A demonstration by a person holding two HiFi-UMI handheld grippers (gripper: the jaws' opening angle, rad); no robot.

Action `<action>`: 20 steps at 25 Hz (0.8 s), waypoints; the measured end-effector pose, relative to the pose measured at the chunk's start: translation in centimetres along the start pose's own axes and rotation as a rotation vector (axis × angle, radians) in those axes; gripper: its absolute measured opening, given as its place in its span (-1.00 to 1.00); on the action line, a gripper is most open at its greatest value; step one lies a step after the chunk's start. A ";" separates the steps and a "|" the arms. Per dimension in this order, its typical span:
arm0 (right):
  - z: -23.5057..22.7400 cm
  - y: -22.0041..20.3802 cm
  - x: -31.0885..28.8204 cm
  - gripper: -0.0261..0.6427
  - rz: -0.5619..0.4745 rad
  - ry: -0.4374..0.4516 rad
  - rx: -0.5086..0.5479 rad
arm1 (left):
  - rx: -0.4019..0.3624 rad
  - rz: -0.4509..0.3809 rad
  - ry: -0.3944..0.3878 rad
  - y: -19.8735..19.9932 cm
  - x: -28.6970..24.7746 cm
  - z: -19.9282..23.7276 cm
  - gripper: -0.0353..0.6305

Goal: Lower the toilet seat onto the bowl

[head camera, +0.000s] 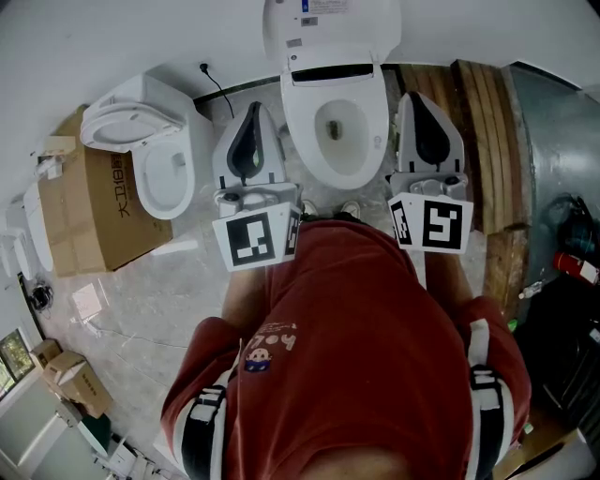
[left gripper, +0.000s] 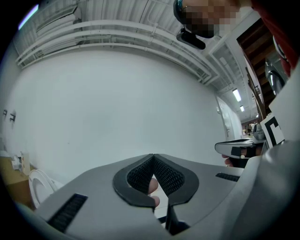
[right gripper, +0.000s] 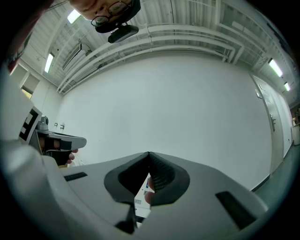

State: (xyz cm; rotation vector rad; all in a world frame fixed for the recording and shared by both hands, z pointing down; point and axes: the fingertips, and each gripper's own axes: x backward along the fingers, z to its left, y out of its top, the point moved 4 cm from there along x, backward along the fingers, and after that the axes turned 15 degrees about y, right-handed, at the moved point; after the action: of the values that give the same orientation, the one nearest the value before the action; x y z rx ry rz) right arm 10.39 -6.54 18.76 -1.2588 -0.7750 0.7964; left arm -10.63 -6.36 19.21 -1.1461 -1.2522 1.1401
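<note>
The white toilet (head camera: 335, 127) stands at the top centre of the head view. Its seat ring (head camera: 305, 131) lies flat round the bowl opening, and the lid (head camera: 330, 23) stands up behind it. My left gripper (head camera: 255, 108) is held to the left of the bowl and my right gripper (head camera: 413, 97) to its right, both apart from the toilet. Both are shut, tips meeting, with nothing held. In the left gripper view the left gripper (left gripper: 153, 155) points at a white wall, and in the right gripper view the right gripper (right gripper: 148, 153) does the same.
A second toilet (head camera: 155, 155) with its lid up stands at the left beside a cardboard box (head camera: 89, 211). Wooden planks (head camera: 483, 141) and a grey metal drum (head camera: 553, 141) stand at the right. Smaller boxes (head camera: 70, 380) lie at the lower left.
</note>
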 end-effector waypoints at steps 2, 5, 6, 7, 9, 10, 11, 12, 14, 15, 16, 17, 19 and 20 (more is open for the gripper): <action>0.0 0.0 0.0 -0.89 0.005 0.000 0.002 | -0.002 0.002 -0.002 0.0 0.0 -0.1 -0.87; 0.0 0.1 0.2 -0.89 -0.004 0.000 -0.005 | -0.002 0.008 -0.004 -0.1 0.1 0.0 -0.87; 0.1 0.1 0.3 -0.89 -0.008 -0.001 -0.005 | 0.000 0.007 -0.001 -0.1 0.2 0.1 -0.87; 0.1 0.1 0.4 -0.89 -0.010 -0.003 -0.004 | 0.001 0.006 0.002 -0.2 0.3 0.2 -0.87; 0.3 0.0 0.6 -0.89 -0.007 -0.003 -0.003 | 0.002 0.007 0.007 -0.2 0.5 0.5 -0.87; 0.5 0.0 0.6 -0.89 -0.002 -0.001 -0.002 | 0.001 0.010 0.009 -0.3 0.6 0.6 -0.87; 0.6 -0.2 0.7 -0.89 0.002 0.002 -0.001 | 0.001 0.014 0.009 -0.4 0.7 0.6 -0.87; 0.6 -0.2 0.8 -0.89 0.006 0.004 -0.001 | 0.002 0.019 0.009 -0.5 0.8 0.6 -0.87; 0.7 -0.3 1.0 -0.89 0.010 0.005 0.002 | 0.005 0.025 0.008 -0.6 1.0 0.5 -0.87; 0.8 -0.3 1.1 -0.89 0.011 0.005 0.004 | 0.004 0.022 0.006 -0.6 1.0 0.5 -0.87; 0.8 -0.3 1.1 -0.89 0.013 0.004 0.006 | 0.002 0.019 0.004 -0.5 1.1 0.5 -0.87; 0.9 -0.3 1.1 -0.89 0.014 0.004 0.007 | 0.002 0.017 0.004 -0.5 1.1 0.5 -0.87; 1.0 -0.2 1.2 -0.89 0.016 0.004 0.010 | 0.006 0.018 0.004 -0.5 1.2 0.5 -0.87; 1.0 -0.2 1.3 -0.89 0.017 0.004 0.012 | 0.007 0.018 0.004 -0.5 1.3 0.5 -0.87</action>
State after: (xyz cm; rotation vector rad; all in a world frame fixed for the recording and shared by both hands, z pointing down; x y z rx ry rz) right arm 10.21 -4.97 19.22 -1.2576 -0.7559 0.8107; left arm -11.13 -5.09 19.84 -1.1557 -1.2363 1.1546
